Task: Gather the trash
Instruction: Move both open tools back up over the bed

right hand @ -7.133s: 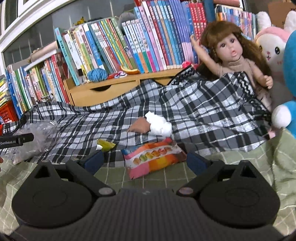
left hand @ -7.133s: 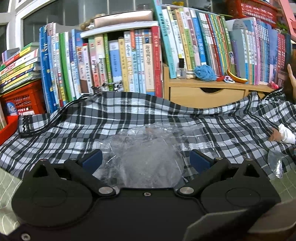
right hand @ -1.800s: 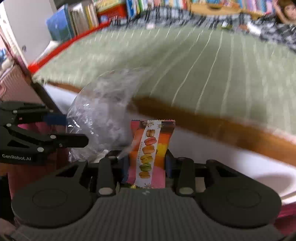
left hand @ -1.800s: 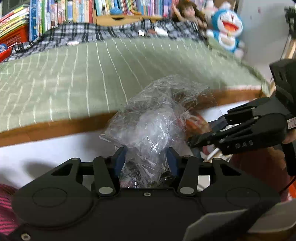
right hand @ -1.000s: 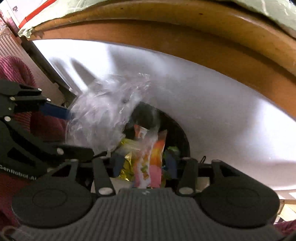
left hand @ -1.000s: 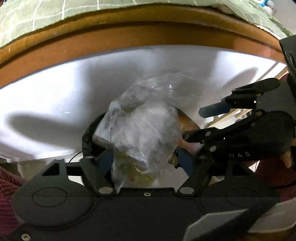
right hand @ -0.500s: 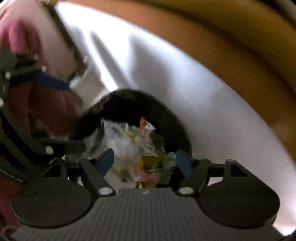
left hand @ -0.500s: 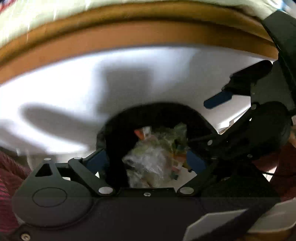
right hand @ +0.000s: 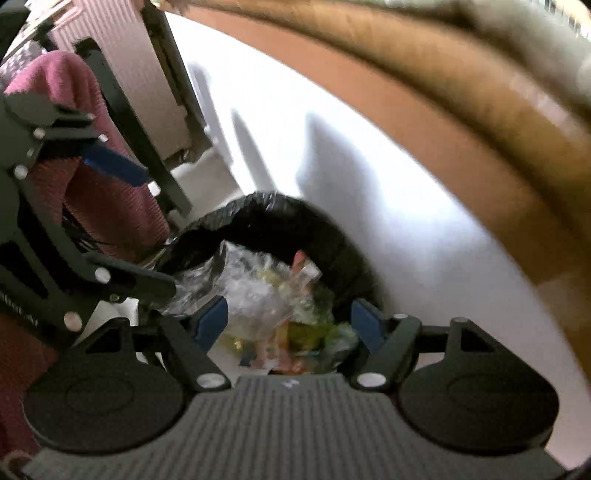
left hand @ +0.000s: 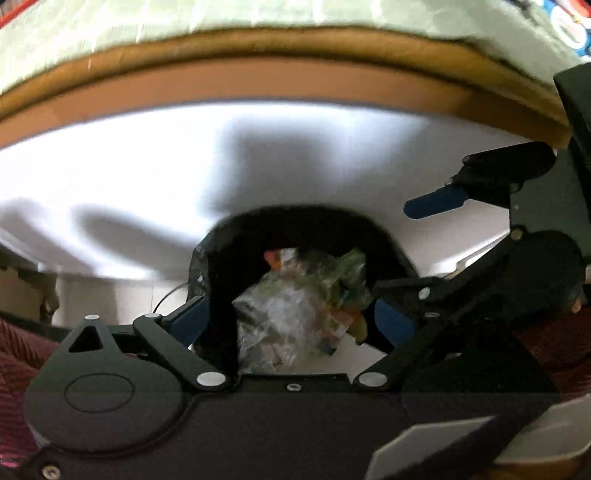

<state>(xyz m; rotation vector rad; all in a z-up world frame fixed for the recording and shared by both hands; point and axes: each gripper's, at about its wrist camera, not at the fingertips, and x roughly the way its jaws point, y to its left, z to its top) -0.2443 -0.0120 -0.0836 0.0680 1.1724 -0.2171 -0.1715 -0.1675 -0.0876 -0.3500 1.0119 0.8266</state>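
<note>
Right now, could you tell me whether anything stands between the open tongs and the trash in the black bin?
Nothing visible does. The left tongs and right tongs hang open above the bin, and the clear plastic wrap and coloured wrappers already lie inside.

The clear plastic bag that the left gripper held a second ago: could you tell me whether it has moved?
Yes. The clear plastic bag has dropped from the left gripper, now open, into the black-lined bin.

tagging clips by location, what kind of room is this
Probably a bedroom, low beside a bed: a wooden bed frame under green bedding, and a black-lined trash bin holding wrappers on the floor.
</note>
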